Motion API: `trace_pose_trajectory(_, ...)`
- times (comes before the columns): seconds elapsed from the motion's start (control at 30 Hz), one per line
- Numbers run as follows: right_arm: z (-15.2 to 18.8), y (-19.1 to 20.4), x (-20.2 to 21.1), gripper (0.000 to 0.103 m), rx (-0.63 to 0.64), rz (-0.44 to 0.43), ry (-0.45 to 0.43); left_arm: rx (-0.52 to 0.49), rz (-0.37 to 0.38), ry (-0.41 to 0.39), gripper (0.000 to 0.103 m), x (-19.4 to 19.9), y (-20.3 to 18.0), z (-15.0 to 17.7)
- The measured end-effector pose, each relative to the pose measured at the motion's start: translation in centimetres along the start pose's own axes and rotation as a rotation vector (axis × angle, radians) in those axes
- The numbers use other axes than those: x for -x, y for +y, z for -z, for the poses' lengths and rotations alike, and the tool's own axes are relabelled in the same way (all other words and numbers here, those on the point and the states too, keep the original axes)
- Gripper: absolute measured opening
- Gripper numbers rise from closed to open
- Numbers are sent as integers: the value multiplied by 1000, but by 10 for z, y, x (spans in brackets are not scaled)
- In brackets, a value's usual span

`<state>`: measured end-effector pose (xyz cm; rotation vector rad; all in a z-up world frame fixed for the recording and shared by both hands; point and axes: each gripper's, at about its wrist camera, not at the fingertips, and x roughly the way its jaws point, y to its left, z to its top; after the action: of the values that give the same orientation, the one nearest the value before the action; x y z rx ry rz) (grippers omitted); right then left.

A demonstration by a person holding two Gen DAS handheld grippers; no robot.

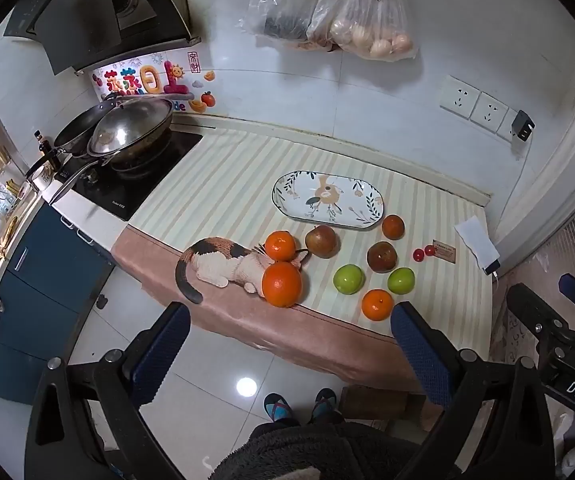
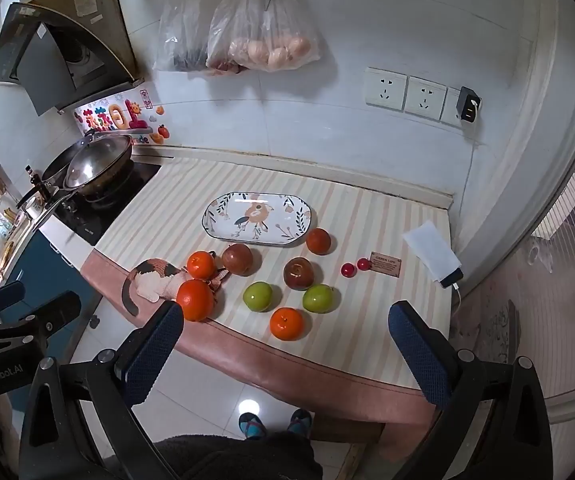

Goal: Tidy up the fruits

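Observation:
An empty oval floral plate [image 1: 327, 199] [image 2: 258, 219] lies on the striped table. In front of it lie several fruits: oranges [image 1: 282, 284] [image 2: 194, 300] [image 2: 286, 323], two green apples [image 1: 348, 279] [image 2: 258, 297] and dark red fruits [image 1: 321, 241] [image 2: 298, 273]. My left gripper [image 1: 291, 316] is open and empty, held above the table's near edge. My right gripper [image 2: 285, 316] is open and empty, also above the near edge. The right gripper's body shows at the right of the left wrist view.
A stove with woks [image 1: 127, 130] [image 2: 91, 164] stands left of the table. A cat-shaped figure [image 1: 223, 264] lies by the left oranges. Two small red balls [image 2: 354, 267], a small card [image 2: 385, 264] and a phone under tissue [image 2: 435, 256] lie at right. Bags [image 2: 247, 32] hang on the wall.

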<state>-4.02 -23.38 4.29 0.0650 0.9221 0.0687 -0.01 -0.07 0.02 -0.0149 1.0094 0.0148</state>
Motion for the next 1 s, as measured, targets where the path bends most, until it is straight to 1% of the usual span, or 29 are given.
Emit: trace_pose_trajectory(1.0,1,3,-2,103,1,1,2,5,4,3,103,1,-1,0)
